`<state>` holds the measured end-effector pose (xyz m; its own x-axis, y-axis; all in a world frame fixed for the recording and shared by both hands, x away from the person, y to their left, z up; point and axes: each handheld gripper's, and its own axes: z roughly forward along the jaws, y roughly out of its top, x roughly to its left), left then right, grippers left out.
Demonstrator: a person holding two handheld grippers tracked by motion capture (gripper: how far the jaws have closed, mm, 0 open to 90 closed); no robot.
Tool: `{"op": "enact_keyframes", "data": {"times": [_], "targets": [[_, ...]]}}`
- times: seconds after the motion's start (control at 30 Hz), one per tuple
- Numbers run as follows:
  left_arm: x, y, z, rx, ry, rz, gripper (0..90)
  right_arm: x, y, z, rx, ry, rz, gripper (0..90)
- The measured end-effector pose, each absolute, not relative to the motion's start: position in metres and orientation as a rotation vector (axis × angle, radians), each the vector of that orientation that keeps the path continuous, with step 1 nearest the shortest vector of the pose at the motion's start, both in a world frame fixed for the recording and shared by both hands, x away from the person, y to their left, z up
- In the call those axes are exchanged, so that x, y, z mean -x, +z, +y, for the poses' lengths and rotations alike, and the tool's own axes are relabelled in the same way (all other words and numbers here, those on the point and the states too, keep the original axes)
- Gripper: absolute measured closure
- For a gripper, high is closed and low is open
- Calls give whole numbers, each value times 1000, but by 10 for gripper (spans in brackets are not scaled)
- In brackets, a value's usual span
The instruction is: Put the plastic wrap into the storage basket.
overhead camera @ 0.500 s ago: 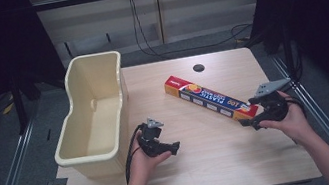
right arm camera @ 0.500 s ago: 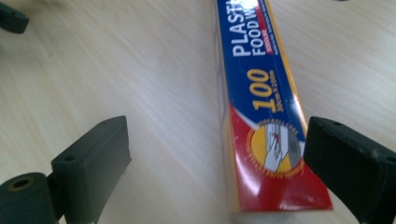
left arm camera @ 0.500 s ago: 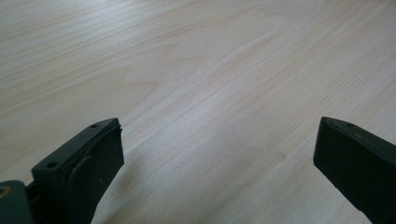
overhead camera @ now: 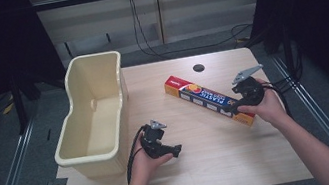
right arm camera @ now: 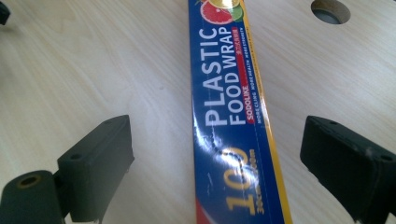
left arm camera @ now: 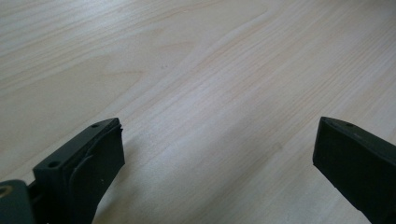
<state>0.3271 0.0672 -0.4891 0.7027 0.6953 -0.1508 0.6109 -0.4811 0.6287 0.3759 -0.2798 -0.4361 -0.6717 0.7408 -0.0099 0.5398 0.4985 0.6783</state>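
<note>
I've got the plastic food wrap box [right arm camera: 233, 121] lined up right between my right gripper's [right arm camera: 217, 163] jaws, which stand wide apart on either side of it with bare wood showing in both gaps, so nothing is pressed yet. From the high view the box [overhead camera: 209, 100] lies flat and slantwise across the middle of the table [overhead camera: 206, 171], its far end pointing toward the cable hole [overhead camera: 199, 68], its near end at my right gripper [overhead camera: 236, 107]. I'd judge this box light and stiff along its length but thin-walled, cardboard with a glossy printed skin, so it could slip under the pads and dent if I squeeze hard. Taking it by the very end would let the long far part sag and swing, so I'd rather close across the narrow sides a little further up, nearer the middle, with a gentle squeeze. My right hand [overhead camera: 268, 105] comes in from the lower right, wrist low, the gripper pointing along the box, tipped down at the tabletop. My left gripper [overhead camera: 174, 149] sits just beside the cream tub [overhead camera: 94, 79], lying in my left hand [overhead camera: 146, 164] near the table's front, aimed at bare wood; its jaws gape wide with nothing between them.
</note>
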Motion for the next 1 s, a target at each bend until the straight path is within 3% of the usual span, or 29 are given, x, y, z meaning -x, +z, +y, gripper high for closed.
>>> {"op": "enact_keyframes", "data": {"times": [0.4, 1.0], "targets": [[-328, -490, 67, -2233, 146, 998, 18, -409, -444, -265, -1145, 906, 2460, 126], [-327, -489, 66, -2230, 144, 1007, 22, -429, -460, -251, -1193, 856, 2453, 187]]}}
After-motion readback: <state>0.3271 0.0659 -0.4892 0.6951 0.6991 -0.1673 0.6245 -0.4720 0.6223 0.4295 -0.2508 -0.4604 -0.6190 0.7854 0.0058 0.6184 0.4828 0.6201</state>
